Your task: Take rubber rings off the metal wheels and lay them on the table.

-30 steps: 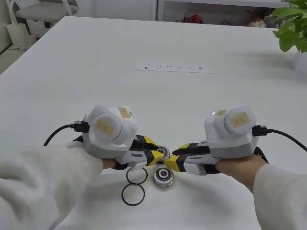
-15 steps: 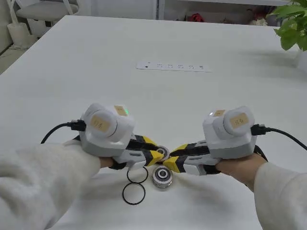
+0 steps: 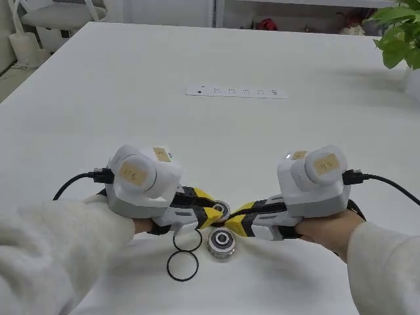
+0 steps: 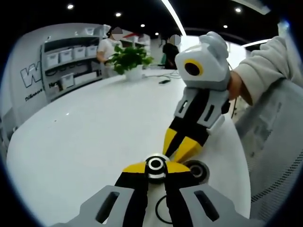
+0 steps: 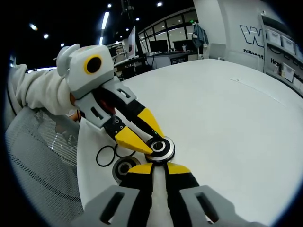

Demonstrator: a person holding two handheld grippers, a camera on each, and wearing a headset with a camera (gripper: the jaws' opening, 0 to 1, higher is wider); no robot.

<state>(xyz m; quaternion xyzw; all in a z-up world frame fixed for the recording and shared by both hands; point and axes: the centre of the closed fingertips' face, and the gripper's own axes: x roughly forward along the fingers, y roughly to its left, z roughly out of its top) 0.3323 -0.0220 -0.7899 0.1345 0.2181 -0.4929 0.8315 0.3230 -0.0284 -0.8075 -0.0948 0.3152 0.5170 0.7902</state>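
My left gripper [image 3: 211, 213] is clamped on a small round metal wheel [image 3: 221, 209], one yellow-tipped jaw on each side of it, and holds it just above the white table [image 3: 131, 98]. In the left gripper view the small round metal wheel [image 4: 156, 168] sits squarely between my jaw tips. My right gripper [image 3: 235, 222] comes in from the right to meet it. Its jaws are drawn almost together, and their tips touch the near edge of the wheel [image 5: 160, 147], where a black band runs round the rim. I cannot tell whether they have pinched that band. A second metal wheel [image 3: 222, 241] lies flat on the table just nearer to me, below the two grippers. To its left lie two thin black rubber rings, apart from each other: one ring [image 3: 188, 239] just beside it and the other ring [image 3: 182, 266] nearer still. Far across the table lies a flat white power strip [image 3: 236, 92], and a green leafy plant [image 3: 397, 33] stands at the far right corner.
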